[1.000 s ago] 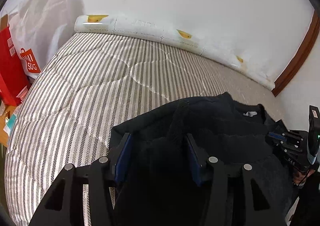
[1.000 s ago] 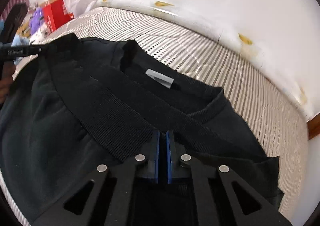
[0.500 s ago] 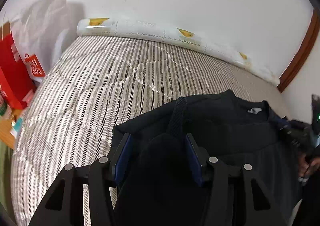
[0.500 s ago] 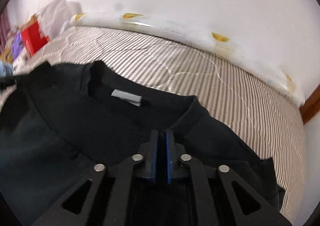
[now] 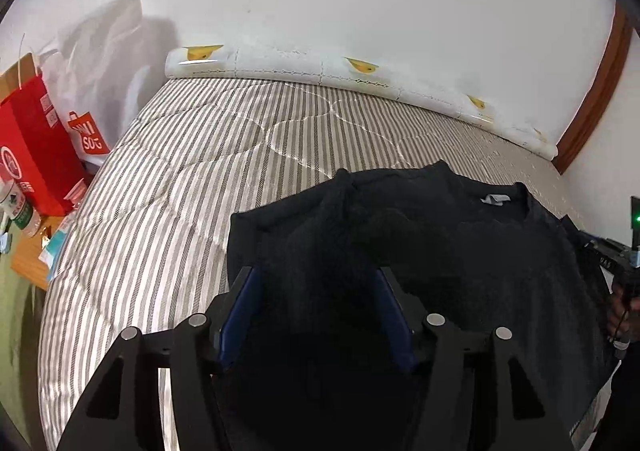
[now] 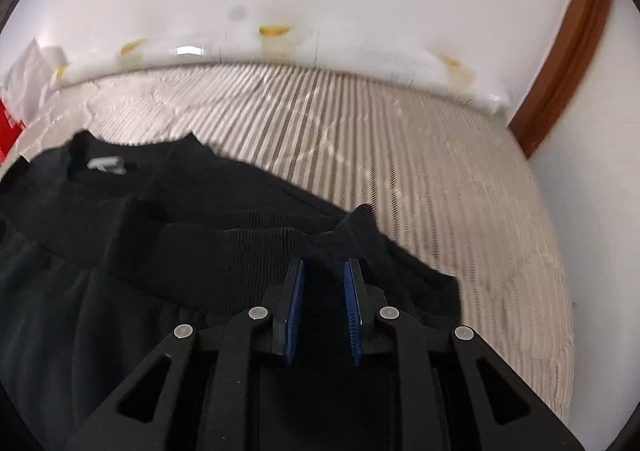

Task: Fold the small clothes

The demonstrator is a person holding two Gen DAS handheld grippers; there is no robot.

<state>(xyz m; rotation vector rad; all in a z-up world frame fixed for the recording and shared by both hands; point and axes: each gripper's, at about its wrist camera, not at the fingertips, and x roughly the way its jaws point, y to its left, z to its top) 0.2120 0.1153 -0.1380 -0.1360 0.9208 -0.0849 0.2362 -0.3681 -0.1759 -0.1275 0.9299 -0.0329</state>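
Observation:
A black sweatshirt (image 5: pixel 480 251) lies on the striped mattress (image 5: pixel 200 171) with its white neck label (image 5: pixel 494 198) showing. Its ribbed hem (image 6: pixel 224 247) is folded up close to the collar and label (image 6: pixel 106 164). My left gripper (image 5: pixel 316 279) is over the garment's left side. Its jaws are opening, and a hump of black cloth still sits between the blue pads. My right gripper (image 6: pixel 325 263) is at the hem's right end. Its jaws are opening too, with a clear gap between the pads and the cloth lying loose under them. A hand (image 5: pixel 620 303) holding it shows at the far right.
A white roll with yellow marks (image 5: pixel 320 67) lines the wall behind the mattress (image 6: pixel 440 171). Red paper bags (image 5: pixel 32 155), a white bag (image 5: pixel 100 51) and a bottle (image 5: pixel 16 207) stand off the left edge. Brown wooden trim (image 5: pixel 592 91) runs up the right corner.
The right pads, shut on the hem before, have parted, and that view has swung right and rolled. The left pads stand slightly wider. The sweatshirt lies flatter on the mattress.

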